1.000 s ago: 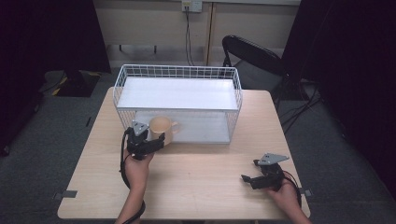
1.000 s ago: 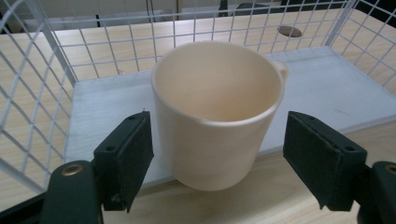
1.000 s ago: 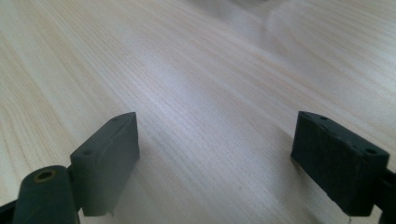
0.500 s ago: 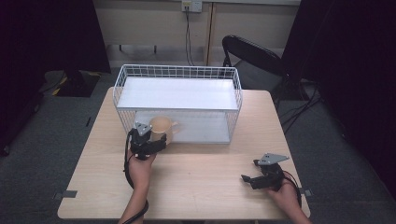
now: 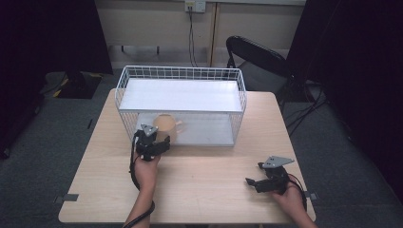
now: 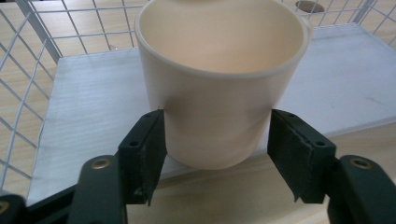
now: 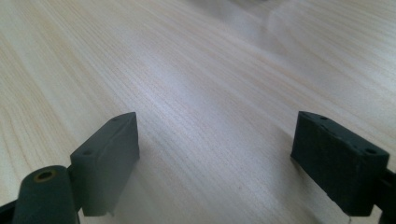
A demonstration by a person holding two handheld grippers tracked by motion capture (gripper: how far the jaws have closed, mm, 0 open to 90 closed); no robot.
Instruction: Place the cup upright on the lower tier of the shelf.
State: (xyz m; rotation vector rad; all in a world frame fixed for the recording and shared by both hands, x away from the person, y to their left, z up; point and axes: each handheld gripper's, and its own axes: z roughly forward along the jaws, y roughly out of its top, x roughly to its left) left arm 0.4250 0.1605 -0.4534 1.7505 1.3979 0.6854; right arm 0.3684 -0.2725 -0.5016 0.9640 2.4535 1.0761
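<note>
A cream cup (image 6: 219, 84) stands upright on the front edge of the white floor of a wire basket (image 5: 240, 95); in the high view the cup (image 5: 164, 123) sits at the basket's open front left. My left gripper (image 6: 217, 140) reaches in from the front, and its jaws have just been closing with the cup between them. Both pads now touch the cup's lower wall. The left gripper (image 5: 158, 138) is held by a hand from the table's near side. My right gripper (image 5: 251, 182) lies low over the bare wood at the front right, and the right gripper (image 7: 217, 154) is open on nothing.
The white wire basket has a white shelf (image 5: 180, 95) across its top, above the cup. The wooden table (image 5: 204, 185) has free room between the two hands. A black folding chair (image 5: 259, 59) stands behind the table at the right.
The left gripper has edged slightly forward toward the cup and its jaws have narrowed around it. The right hand has stayed where it was.
</note>
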